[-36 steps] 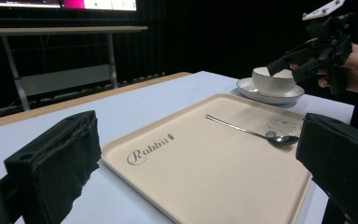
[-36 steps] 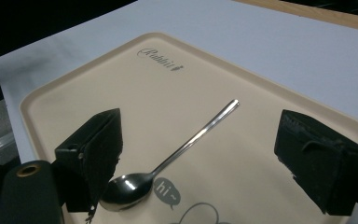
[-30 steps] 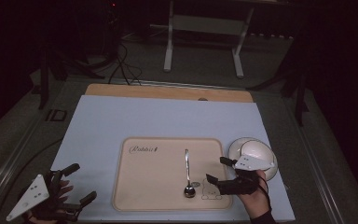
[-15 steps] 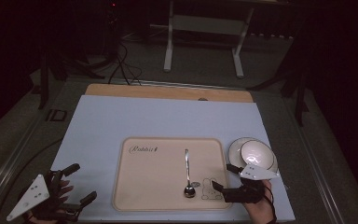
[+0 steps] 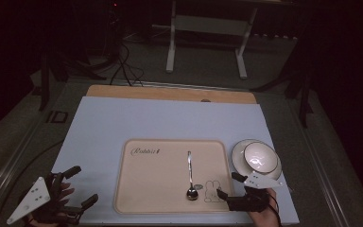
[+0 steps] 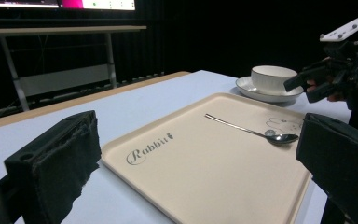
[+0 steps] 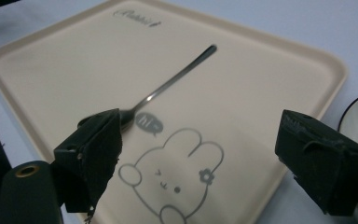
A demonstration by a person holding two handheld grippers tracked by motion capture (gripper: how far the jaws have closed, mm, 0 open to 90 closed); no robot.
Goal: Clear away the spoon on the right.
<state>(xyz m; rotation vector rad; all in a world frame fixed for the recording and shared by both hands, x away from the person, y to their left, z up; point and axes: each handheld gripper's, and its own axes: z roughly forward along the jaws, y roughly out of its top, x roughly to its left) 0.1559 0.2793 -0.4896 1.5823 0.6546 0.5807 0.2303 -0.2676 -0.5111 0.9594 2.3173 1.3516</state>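
One spoon (image 5: 189, 175) lies flat on the one beige tray (image 5: 142, 189), its bowl toward the person and its handle pointing away up the tray. In the right gripper view the spoon (image 7: 168, 88) sits just ahead of the jaws, its bowl partly behind the tip of the jaw on that view's left, and whether that jaw touches it cannot be told. The right gripper (image 5: 228, 185) hovers at the near right corner of the tray with its jaws spread wide and nothing between them. Below the gap between the jaws is a printed rabbit (image 7: 177, 179) with a small speech bubble beside the spoon's bowl.

Beyond the right gripper, off the tray's right edge, stands one white cup (image 5: 260, 157) on one saucer (image 5: 238, 158), both on the worktop (image 5: 123, 123). In the left gripper view the cup (image 6: 272, 77) and saucer (image 6: 261, 93) appear just beside the right gripper (image 6: 310, 86).

The left gripper (image 5: 78, 187) is well apart from the spoon, off the tray's near left corner, held in a hand (image 5: 61, 198). Its jaws are also wide open and grip nothing; the tray (image 6: 177, 186) and spoon (image 6: 251, 130) lie ahead between them. There are two grippers in all.
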